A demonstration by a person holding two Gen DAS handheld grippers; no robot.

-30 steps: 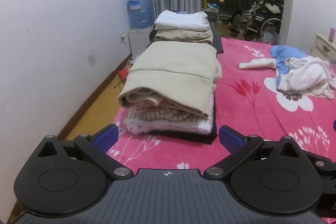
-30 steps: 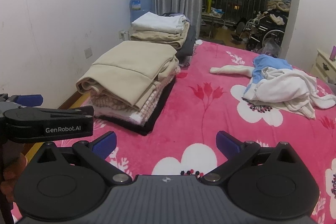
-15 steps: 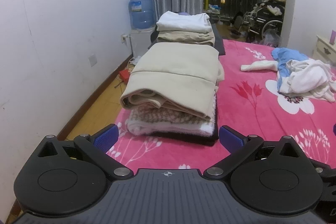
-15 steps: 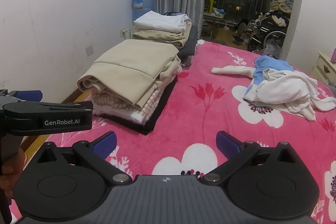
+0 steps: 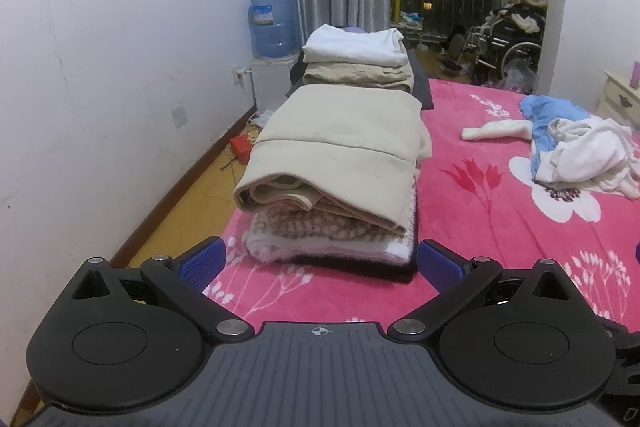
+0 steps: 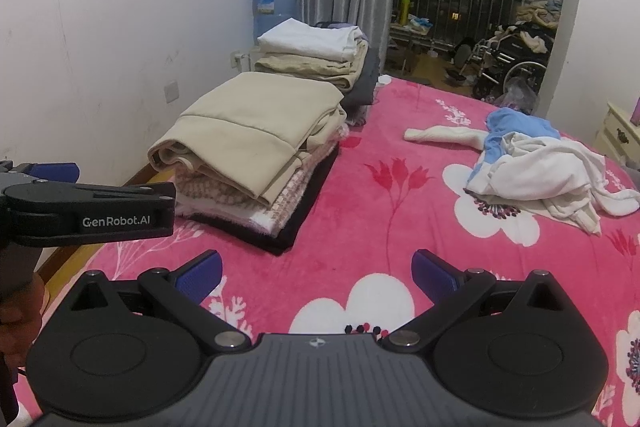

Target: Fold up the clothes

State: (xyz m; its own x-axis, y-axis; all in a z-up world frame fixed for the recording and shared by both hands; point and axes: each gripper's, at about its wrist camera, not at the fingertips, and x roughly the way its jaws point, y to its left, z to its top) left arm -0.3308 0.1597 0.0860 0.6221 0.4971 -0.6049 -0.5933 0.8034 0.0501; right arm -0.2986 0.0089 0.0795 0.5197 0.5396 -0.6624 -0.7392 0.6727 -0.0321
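A folded stack topped by a beige garment [image 5: 340, 151] [image 6: 256, 131] rests on the pink flowered bed [image 5: 472, 227] [image 6: 360, 227] along its left edge. Behind it stands a second folded stack with a white top piece [image 5: 356, 47] [image 6: 308, 41]. An unfolded heap of white and blue clothes [image 5: 580, 147] [image 6: 532, 167] lies at the right. My left gripper [image 5: 320, 265] hovers open just short of the near stack, holding nothing. My right gripper [image 6: 316, 275] is open over the bare blanket, empty. The left gripper's side [image 6: 88, 215] shows at the left of the right wrist view.
A white wall runs along the left with a strip of wooden floor [image 5: 176, 211] beside the bed. A water bottle [image 5: 272, 25] stands on a small cabinet in the corner. A wheelchair [image 6: 508, 63] and clutter sit by the balcony railing. A nightstand [image 5: 620, 95] is at far right.
Both views have tilted up and pulled back slightly, so the folded stacks sit a little lower in frame. Both grippers stay open and empty; the clothes have not moved.
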